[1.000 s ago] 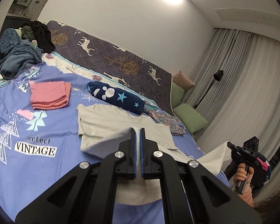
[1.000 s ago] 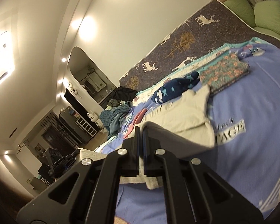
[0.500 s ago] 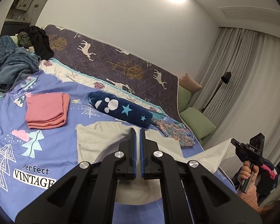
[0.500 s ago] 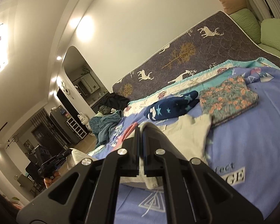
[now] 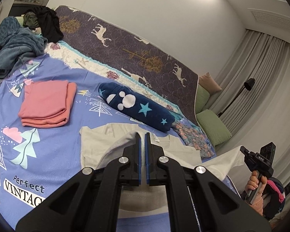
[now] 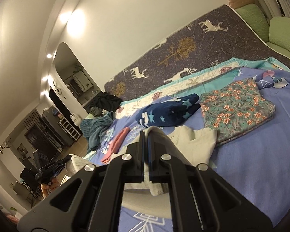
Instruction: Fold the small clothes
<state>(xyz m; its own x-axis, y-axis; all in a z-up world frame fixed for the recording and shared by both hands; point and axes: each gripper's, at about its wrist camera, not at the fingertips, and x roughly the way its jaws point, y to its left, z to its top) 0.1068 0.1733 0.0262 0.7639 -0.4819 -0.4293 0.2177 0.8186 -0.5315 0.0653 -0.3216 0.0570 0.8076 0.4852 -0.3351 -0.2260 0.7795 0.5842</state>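
A pale grey-beige shirt (image 5: pixel 98 145) lies on the blue bedspread (image 5: pixel 48 139), its near hem lifted off the bed. My left gripper (image 5: pixel 142 135) is shut on one corner of that hem. My right gripper (image 6: pixel 146 133) is shut on the other corner, and the shirt (image 6: pixel 199 145) drapes from it down to the bed. The right gripper also shows at the right edge of the left wrist view (image 5: pixel 243 151), holding the cloth taut. The left gripper shows at the lower left of the right wrist view (image 6: pixel 67 158).
A folded pink garment (image 5: pixel 46 102), a rolled navy star-print fleece (image 5: pixel 137 108) and a folded floral garment (image 6: pixel 235 112) lie beyond the shirt. A heap of teal and black clothes (image 5: pixel 15 44) sits at the far left. Green pillows (image 5: pixel 212 127) lie past the bed.
Both grippers have carried the shirt's near hem forward over the shirt, towards its collar. The shirt's flat part on the bed looks shorter. Both stay shut.
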